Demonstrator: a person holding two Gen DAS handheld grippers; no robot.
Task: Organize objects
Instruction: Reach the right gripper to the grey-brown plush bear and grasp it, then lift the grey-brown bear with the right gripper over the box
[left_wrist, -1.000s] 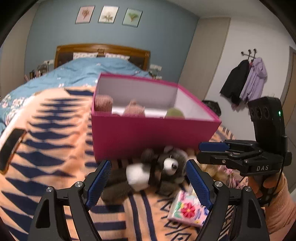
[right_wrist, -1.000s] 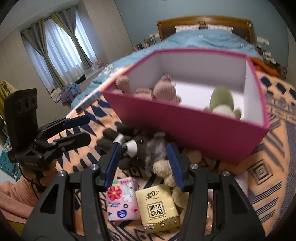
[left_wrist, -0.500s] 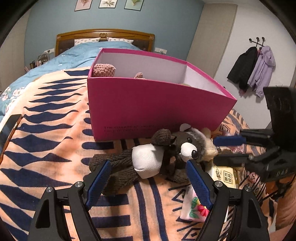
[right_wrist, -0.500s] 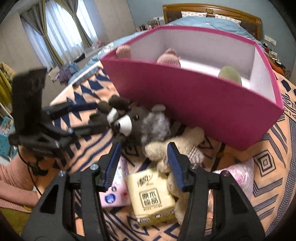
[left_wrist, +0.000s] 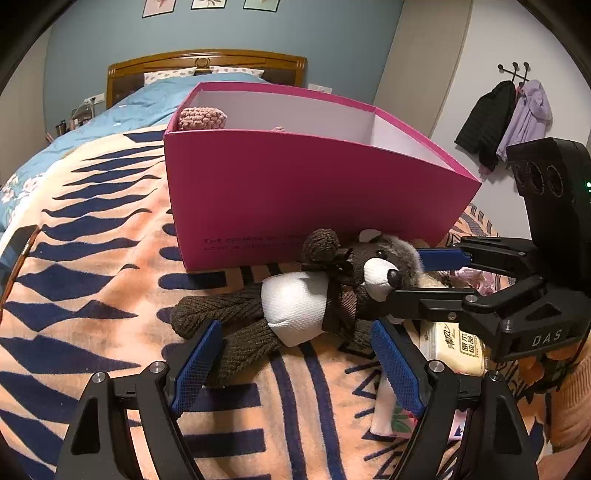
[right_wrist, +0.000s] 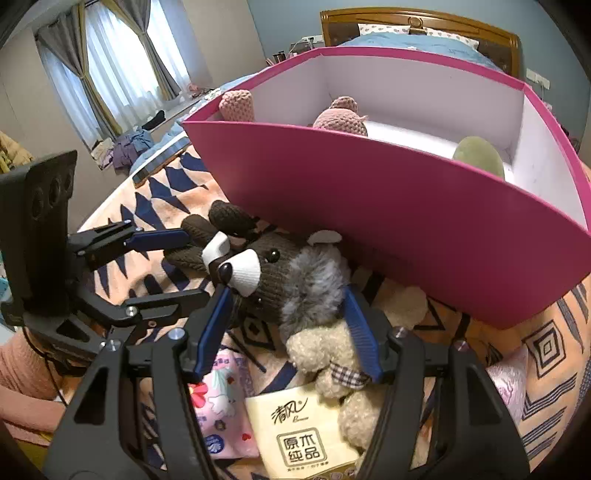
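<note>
Pink box (left_wrist: 295, 192) sits open on the patterned blanket (left_wrist: 92, 295), crocheted toys inside. Against its front wall lies a brown plush raccoon (left_wrist: 325, 295). Both grippers are spread — left gripper (left_wrist: 295, 363) flanks its legs, right gripper (right_wrist: 288, 325) its head. Pickup stage, likely; next, close and lift.

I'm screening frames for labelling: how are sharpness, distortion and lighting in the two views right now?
Left wrist view: sharp, even indoor light; fisheye bends the pink box edges and corners go black. Right wrist view: brown plush raccoon crisp; bright curtained window slightly washed out, same curving.
</note>
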